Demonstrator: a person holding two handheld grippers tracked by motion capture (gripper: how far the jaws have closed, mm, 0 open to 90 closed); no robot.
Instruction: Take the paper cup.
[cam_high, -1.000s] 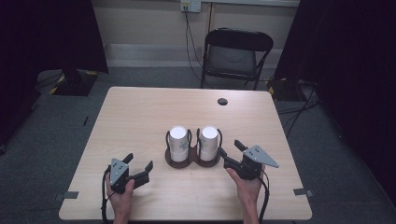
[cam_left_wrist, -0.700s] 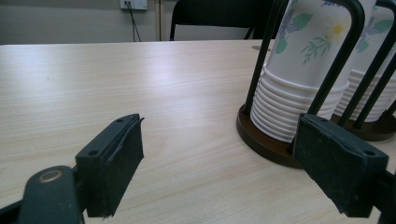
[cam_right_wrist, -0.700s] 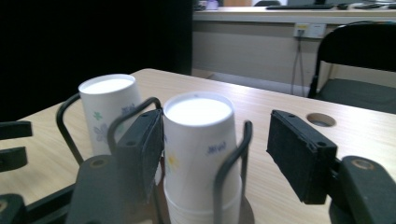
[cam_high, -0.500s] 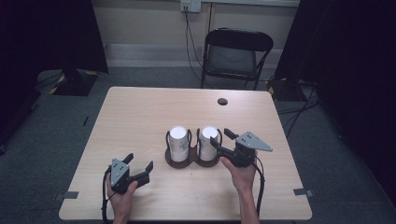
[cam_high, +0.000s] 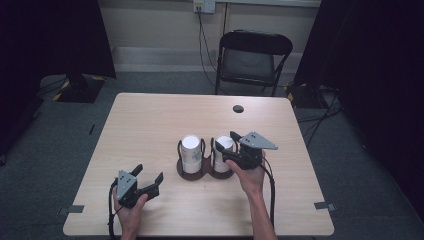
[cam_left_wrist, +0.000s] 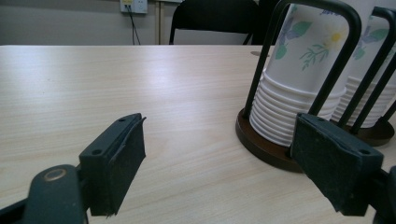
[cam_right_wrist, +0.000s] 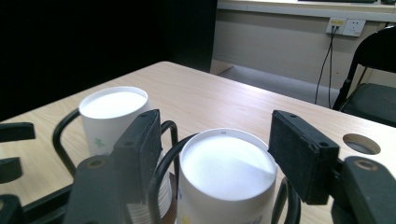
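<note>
A pale wooden table stands in a dim room, a folding chair behind its far edge and dark curtains at both sides. Near the middle of the table, toward the near edge, a brown two-well holder with black wire loops carries two stacks of white paper cups. The right stack stands in the well nearer the table's right edge, the left stack just beside it. The right gripper hangs over the right stack, jaws spread to either side of the top cup's rim and not closed on it. The left gripper rests low near the front left corner, released and grasping nothing, apart from the holder.

Risks, judged from here: the top cup is thin paper, and a hard squeeze would likely crush its rim. The cups nest tightly, so a lift may drag several up together. A jaw could also catch a wire loop and tip or slide the holder, since nothing steadies its base. A cable hole lies near the far edge, well away from the work.
</note>
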